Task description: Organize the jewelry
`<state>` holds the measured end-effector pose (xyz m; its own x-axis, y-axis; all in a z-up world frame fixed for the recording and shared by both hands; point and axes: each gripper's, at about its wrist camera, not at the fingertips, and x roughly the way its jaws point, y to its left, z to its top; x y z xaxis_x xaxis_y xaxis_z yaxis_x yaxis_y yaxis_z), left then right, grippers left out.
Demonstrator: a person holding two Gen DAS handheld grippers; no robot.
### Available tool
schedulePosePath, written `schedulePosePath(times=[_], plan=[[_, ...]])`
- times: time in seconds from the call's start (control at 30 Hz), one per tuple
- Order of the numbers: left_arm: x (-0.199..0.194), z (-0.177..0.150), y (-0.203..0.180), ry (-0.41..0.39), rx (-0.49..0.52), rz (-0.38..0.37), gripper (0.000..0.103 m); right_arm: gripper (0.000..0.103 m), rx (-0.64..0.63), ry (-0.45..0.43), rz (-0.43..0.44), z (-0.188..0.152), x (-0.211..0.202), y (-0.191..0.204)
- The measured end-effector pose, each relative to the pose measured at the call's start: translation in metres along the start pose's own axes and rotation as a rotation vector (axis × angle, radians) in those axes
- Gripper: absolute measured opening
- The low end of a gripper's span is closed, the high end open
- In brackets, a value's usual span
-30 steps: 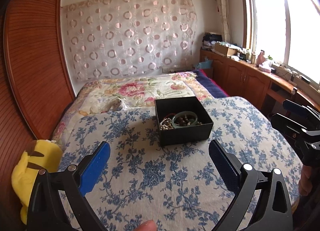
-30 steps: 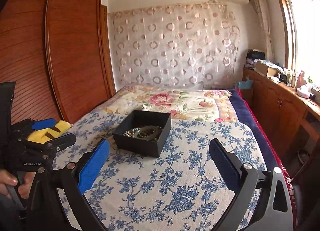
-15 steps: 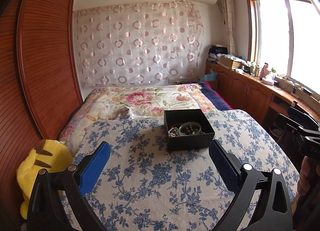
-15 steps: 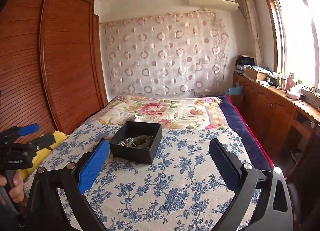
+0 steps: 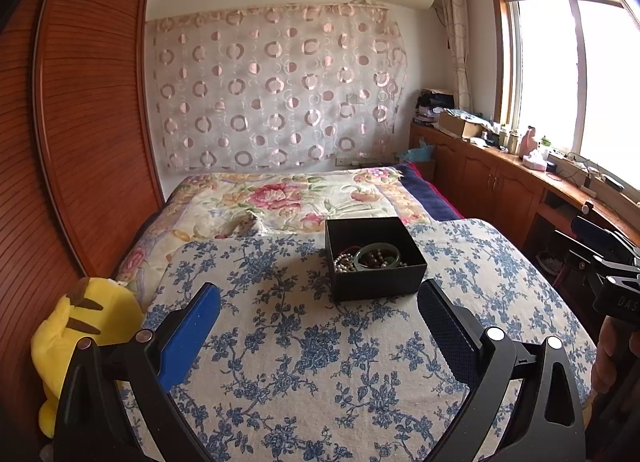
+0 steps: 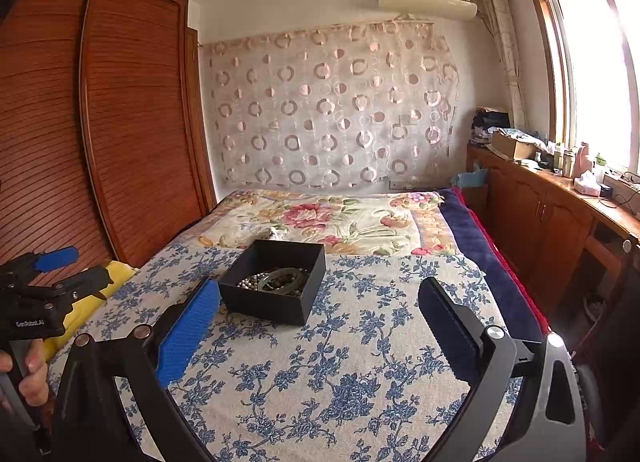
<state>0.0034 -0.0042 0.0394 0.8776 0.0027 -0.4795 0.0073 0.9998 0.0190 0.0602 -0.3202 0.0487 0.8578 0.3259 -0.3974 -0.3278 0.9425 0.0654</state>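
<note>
A black open box [image 5: 376,282] stands on the blue-flowered cloth [image 5: 304,362] on the bed. It holds a green bangle [image 5: 377,255], dark beads and a pearl string [image 5: 343,262]. The box also shows in the right wrist view [image 6: 276,302], with the bangle [image 6: 282,277] inside. My left gripper [image 5: 318,326] is open and empty, held back from the box's near side. My right gripper [image 6: 318,326] is open and empty, to the right of and behind the box. Each gripper shows at the edge of the other's view [image 5: 600,262] [image 6: 44,286].
A yellow plush toy [image 5: 76,338] lies at the bed's left edge beside the wooden wardrobe [image 5: 60,141]. A floral quilt [image 5: 288,197] covers the far bed. Wooden cabinets [image 5: 500,185] with clutter run along the right under the window.
Both grippers have pulled back and risen away from the box, which now looks smaller and farther. Both stay open and empty. The box has not moved.
</note>
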Motion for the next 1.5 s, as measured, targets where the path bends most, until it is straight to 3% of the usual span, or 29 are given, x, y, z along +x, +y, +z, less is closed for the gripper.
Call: schedulePosePath(times=[1.5], plan=[[-0.0036,-0.0053,-0.0047,-0.023,-0.012,-0.010,0.095,0.100,0.007,-0.004,-0.004,-0.0082,-0.0016,0.0003]])
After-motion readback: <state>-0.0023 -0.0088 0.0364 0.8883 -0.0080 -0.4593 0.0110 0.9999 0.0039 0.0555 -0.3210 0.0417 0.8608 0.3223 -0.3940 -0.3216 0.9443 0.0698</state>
